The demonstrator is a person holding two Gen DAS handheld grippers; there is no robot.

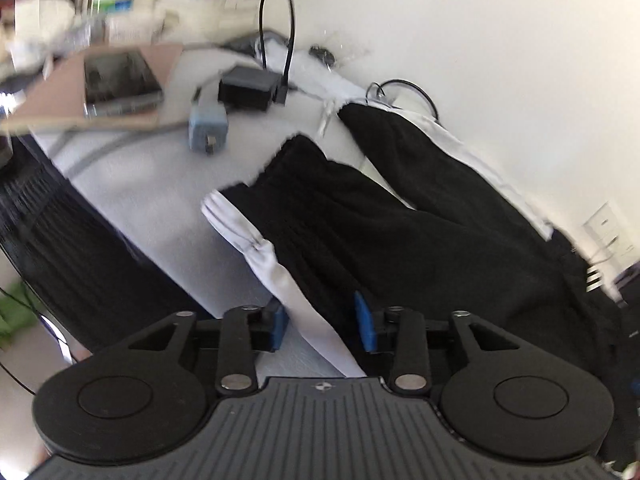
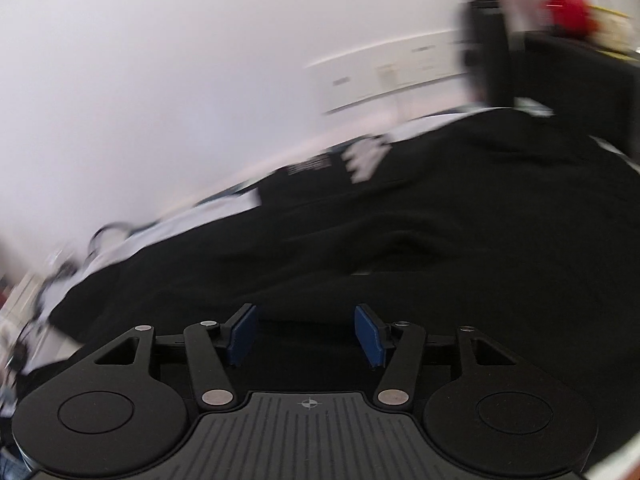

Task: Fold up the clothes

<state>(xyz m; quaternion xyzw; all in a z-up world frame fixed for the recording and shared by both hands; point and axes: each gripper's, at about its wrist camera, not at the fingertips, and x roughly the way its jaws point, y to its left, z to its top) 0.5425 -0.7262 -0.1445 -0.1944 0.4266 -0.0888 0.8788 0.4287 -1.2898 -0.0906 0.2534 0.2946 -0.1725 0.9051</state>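
A black garment (image 1: 400,232) with white side stripes lies spread on the white table (image 1: 152,184); it looks like trousers with two legs, cuffs pointing away from me. My left gripper (image 1: 322,326) is open just above the near leg, its blue pads (image 1: 366,324) astride the white stripe (image 1: 296,292). In the right wrist view, the same black garment (image 2: 400,216) fills the frame, with white lettering (image 2: 360,164) near its far edge. My right gripper (image 2: 306,332) is open low over the black cloth, nothing between its fingers. That view is blurred.
On the table beyond the cuffs lie a blue plug adapter (image 1: 208,128), a black charger box with a looped cable (image 1: 250,88), and a phone (image 1: 120,80) on a brown board. A white wall runs behind the table. Wall sockets (image 2: 384,76) show on the right.
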